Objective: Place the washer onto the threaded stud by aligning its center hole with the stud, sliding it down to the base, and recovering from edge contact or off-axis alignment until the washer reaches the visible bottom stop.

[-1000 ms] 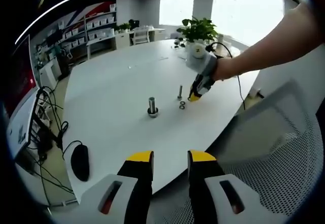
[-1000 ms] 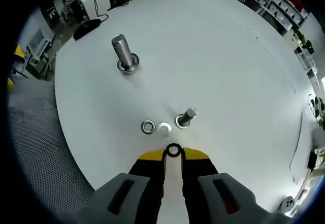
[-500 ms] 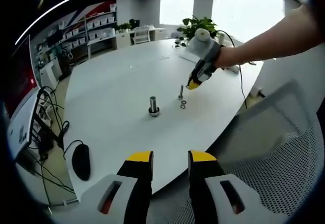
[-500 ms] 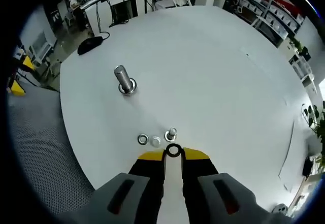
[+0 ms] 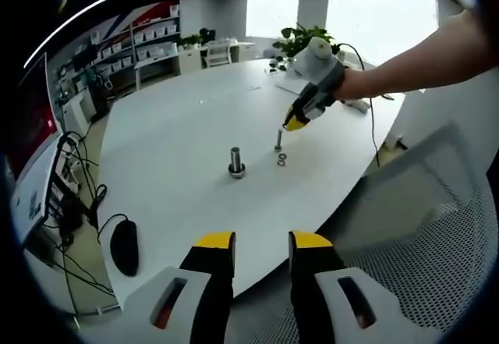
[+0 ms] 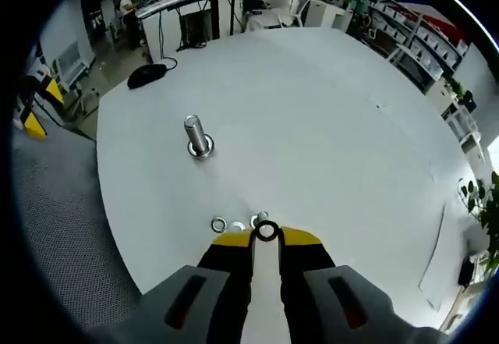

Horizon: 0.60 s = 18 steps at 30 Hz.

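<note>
**Washer lifted over the small stud**

Rising since a second ago, my right tool (image 6: 266,235) has carried the small dark metal ring washer (image 6: 266,231) up off the round white desk (image 6: 327,125); its jaws are pinched on the washer's edge. Beneath the tips I see the small threaded steel stud (image 5: 278,139), with a loose silver washer (image 6: 219,224) beside it. A larger steel bolt (image 6: 197,136) stands well apart. My left tool (image 5: 262,241) hangs off the desk edge, jaws spread.
</note>
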### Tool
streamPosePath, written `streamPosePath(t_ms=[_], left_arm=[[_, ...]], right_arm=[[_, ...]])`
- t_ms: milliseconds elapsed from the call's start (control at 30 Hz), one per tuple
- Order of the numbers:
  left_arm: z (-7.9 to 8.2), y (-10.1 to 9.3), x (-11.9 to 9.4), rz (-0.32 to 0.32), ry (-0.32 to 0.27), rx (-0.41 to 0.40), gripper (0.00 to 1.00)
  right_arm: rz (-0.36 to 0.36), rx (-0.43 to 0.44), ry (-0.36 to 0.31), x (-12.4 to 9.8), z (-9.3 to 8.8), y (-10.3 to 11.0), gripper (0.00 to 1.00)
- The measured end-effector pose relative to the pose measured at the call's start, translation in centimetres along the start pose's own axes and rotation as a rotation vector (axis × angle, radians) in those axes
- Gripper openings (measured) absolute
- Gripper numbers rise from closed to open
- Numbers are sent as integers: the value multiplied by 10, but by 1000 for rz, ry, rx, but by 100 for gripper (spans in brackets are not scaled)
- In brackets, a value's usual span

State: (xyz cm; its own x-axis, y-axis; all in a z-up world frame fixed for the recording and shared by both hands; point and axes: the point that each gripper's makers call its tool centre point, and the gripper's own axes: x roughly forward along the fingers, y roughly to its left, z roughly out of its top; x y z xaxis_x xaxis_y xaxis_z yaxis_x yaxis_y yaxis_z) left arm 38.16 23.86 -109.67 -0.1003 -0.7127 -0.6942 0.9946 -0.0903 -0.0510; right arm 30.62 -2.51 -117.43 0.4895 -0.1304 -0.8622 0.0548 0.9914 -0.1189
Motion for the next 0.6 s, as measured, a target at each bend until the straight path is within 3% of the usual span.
streamPosePath(t_ms=[100,600], left_arm=[[0,0,0,2,-1,-3,25],[-1,0,0,-4,2,-3,25]], right_arm=[[6,-28,1,1,7,6,14],[30,-36,42,15,2,3,14]])
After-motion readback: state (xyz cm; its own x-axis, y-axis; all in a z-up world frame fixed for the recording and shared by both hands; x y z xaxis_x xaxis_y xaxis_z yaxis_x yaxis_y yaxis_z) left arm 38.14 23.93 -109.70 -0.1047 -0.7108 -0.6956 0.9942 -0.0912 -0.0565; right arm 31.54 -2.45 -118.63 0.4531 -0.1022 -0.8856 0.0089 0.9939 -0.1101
